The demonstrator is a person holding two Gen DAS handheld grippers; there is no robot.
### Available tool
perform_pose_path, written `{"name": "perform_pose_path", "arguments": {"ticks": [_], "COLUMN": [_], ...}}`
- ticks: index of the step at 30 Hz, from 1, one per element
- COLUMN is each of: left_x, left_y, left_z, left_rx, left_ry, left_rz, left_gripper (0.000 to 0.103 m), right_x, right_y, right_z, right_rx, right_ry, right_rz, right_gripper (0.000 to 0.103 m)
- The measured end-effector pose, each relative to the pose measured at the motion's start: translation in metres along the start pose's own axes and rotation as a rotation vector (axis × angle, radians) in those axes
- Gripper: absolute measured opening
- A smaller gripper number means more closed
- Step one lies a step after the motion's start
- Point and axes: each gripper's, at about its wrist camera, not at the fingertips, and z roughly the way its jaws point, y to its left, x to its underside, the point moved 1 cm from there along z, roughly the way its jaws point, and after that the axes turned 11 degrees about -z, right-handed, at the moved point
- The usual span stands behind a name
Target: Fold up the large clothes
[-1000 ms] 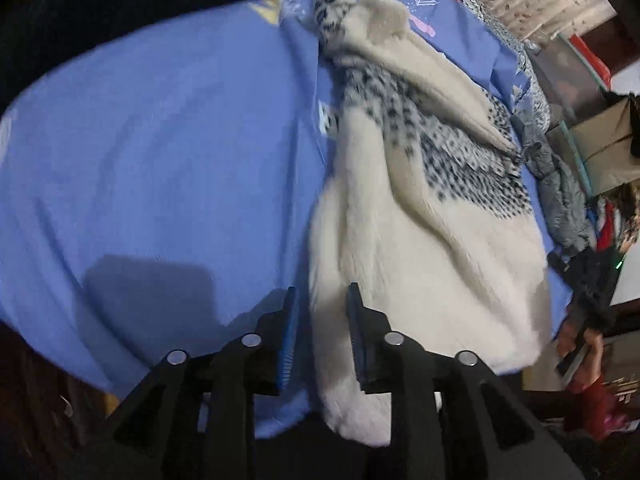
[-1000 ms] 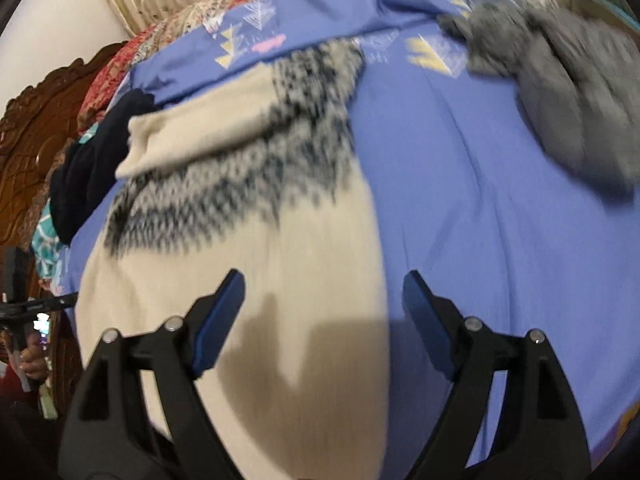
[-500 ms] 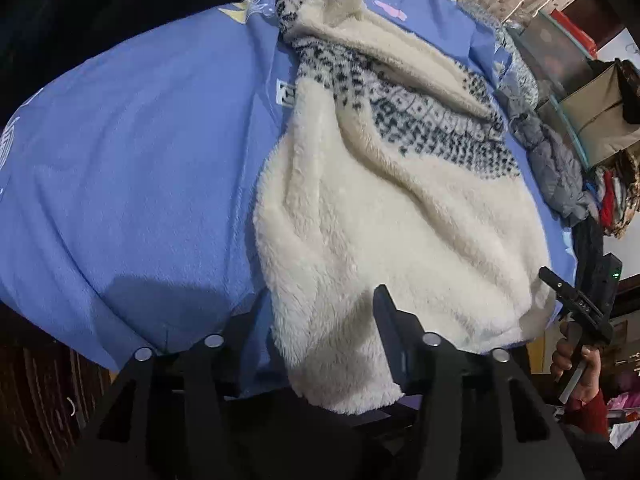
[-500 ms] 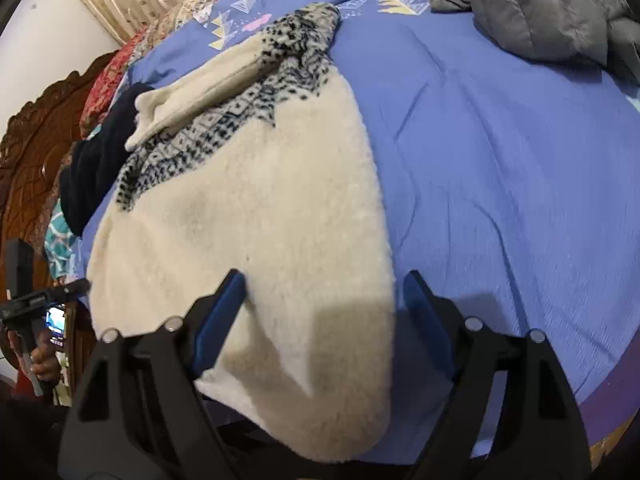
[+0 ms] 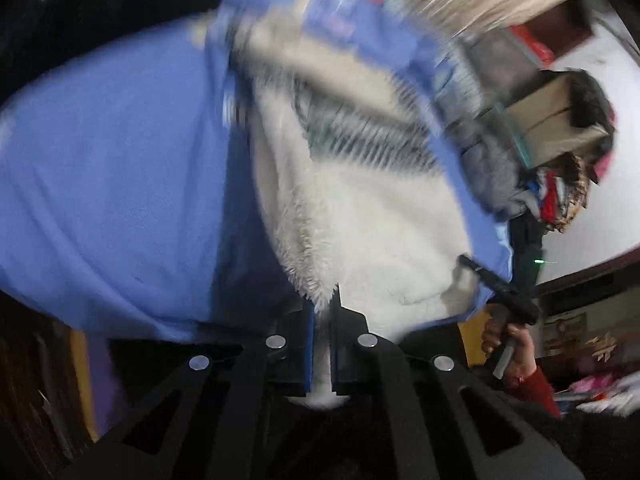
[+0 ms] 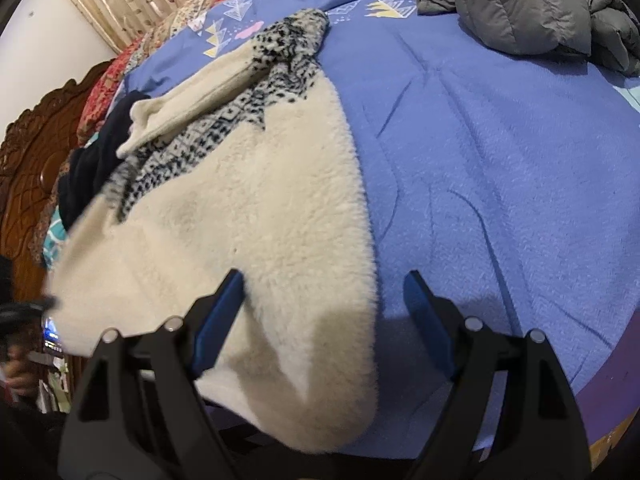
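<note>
Blue bed (image 6: 500, 160): fleece jacket (image 6: 256, 216) only part-folded; hem pinched by left tongs (image 5: 321, 334), right tongs (image 6: 324, 304) spread above it; bottom fold left.

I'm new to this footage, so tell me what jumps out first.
A big cream fleece garment with a black-and-white patterned yoke sprawls across the blue bedspread, its hem at the near edge. The left tongs are shut on that hem, while the right tongs hang open over it. A grey puffer jacket lies crumpled at the far right.
</note>
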Motion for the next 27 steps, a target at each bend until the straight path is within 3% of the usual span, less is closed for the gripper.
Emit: {"name": "perform_pose_path", "arguments": {"ticks": [3,5,7,12,17,19,23,24,25,27], "left_x": [0.004,0.007,0.012,0.02,0.018,0.013,0.008,0.007,0.008,0.008], "left_y": [0.012,0.032,0.047,0.056,0.05,0.047,0.05,0.049,0.05,0.045], "left_z": [-0.018,-0.002,0.023,0.073,0.077,0.078,0.085,0.088,0.092,0.094], "left_rx": [-0.104,-0.241,-0.304,-0.376,-0.371,-0.372,-0.375,-0.375,-0.376,-0.374], "left_ry": [-0.03,-0.004,0.048,0.151,0.153,0.15,0.165,0.172,0.174,0.179], "left_rz": [-0.001,-0.025,-0.051,-0.059,-0.029,-0.037,-0.038,-0.033,-0.028,-0.016], "left_gripper": [0.028,0.029,0.029,0.035,0.042,0.043,0.045,0.045,0.045,0.045], "right_x": [0.001,0.001,0.001,0.006,0.019,0.026,0.036,0.038,0.04,0.035], "right_y": [-0.001,0.001,0.002,0.0,-0.001,0.001,0.015,0.02,0.023,0.027], "right_z": [0.004,0.005,0.008,0.002,-0.011,-0.013,-0.006,-0.004,-0.006,-0.022], "right_rx": [-0.009,-0.015,-0.011,-0.017,-0.053,-0.068,-0.127,-0.137,-0.137,-0.174], "right_ry": [0.005,0.0,0.004,0.017,0.036,0.049,0.091,0.104,0.108,0.081], "right_rz": [-0.009,-0.016,-0.028,-0.038,-0.044,-0.043,-0.054,-0.068,-0.076,-0.068], "right_gripper": [0.081,0.084,0.084,0.084,0.084,0.079,0.043,0.025,0.014,0.01]}}
